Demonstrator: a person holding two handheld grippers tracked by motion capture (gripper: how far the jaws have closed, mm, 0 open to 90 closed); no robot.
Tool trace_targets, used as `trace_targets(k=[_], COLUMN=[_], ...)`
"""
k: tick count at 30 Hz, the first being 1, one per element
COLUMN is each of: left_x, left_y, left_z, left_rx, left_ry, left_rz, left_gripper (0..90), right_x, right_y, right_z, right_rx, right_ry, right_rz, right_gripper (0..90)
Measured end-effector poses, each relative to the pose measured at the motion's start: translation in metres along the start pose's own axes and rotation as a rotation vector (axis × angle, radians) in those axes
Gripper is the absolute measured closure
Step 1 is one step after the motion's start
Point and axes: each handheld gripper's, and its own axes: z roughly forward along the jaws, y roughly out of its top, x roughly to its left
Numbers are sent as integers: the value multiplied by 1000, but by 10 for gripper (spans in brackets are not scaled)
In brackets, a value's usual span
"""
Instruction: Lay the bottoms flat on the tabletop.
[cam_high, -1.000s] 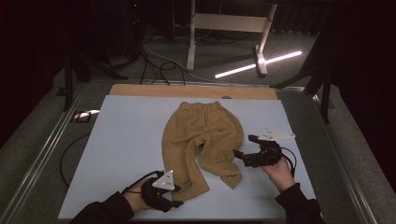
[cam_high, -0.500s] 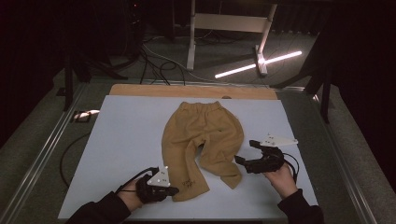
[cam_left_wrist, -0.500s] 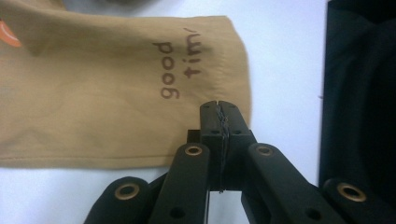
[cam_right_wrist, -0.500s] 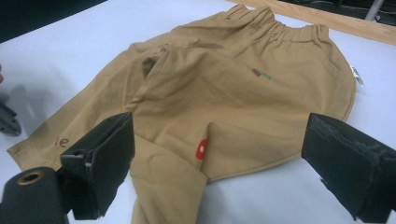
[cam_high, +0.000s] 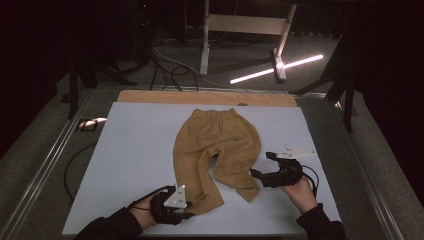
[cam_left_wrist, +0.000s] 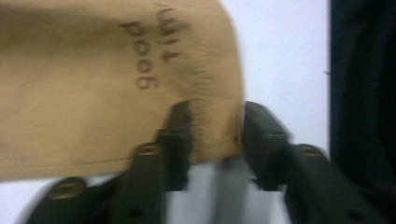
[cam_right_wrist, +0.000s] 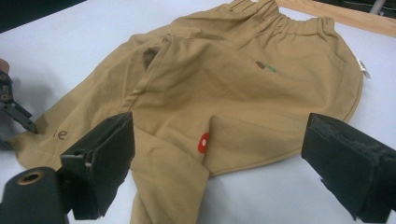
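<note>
Left gripper (cam_left_wrist: 212, 135) has slid onto trouser (cam_high: 216, 145) hem, jaws straddling it, seemingly not yet pinched. Right gripper (cam_right_wrist: 217, 163) spread wide, now nearer other leg.

A pale, blue-white tabletop (cam_high: 130, 150) is seen, with a strip of bare wood (cam_high: 200, 97) exposed along its 12 o'clock edge. A pair of tan trousers (cam_high: 215, 145) is laid flat near its centre, the elastic waistband turned toward 12 o'clock and the two legs spread toward 6 o'clock. Dark lettering is printed near one leg's hem.
</note>
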Motion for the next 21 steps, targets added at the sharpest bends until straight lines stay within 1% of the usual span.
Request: trace_targets(k=[2,3,5,6,7,8,10,11,12,13,14,15,16,17,18,19,21], left_x=[2,2,2,4,5,5,5,7,7,6,7,8,8,8,7,5,3], left_y=[1,1,2,2,2,1,-2,-3,-3,-7,-9,-12,-15,-18,-21,-24,-30], left_z=[-1,-1,-4,-8,-12,-17,-28,-35,-35,-47,-54,-60,-65,-69,-72,-74,-76], left_rx=[0,-2,-3,4,-2,-10,-28,-26,-26,-42,-39,-47,-51,-57,-51,-56,-36], left_ry=[-12,-13,-10,-16,-16,-12,2,7,7,25,33,34,40,39,34,34,31], left_rz=[-1,-15,-10,0,-5,-5,-9,1,1,6,10,4,8,-7,6,-6,-4], left_gripper=[821,867,890,891,892,892,892,892,892,892,892,892,892,892,892,891,891], right_x=[0,0,0,-1,-1,-1,-1,0,0,0,1,2,2,3,3,4,5], right_y=[-1,-2,-2,-2,-2,-1,-1,0,0,1,1,1,2,2,2,2,3], right_z=[0,0,0,-1,-1,-1,-2,-3,-3,-4,-4,-4,-5,-5,-5,-6,-6], right_rx=[-7,-4,1,-1,-5,-6,-3,-7,-10,-10,-11,-11,-10,-8,-10,-13,-12], right_ry=[5,6,3,6,6,6,5,6,5,7,9,7,8,7,10,13,12], right_rz=[8,9,7,9,12,16,4,8,2,8,6,5,2,1,2,7,3], right_gripper=[98,98,98,98,98,98,99,98,98,98,99,98,99,99,98,99,99])
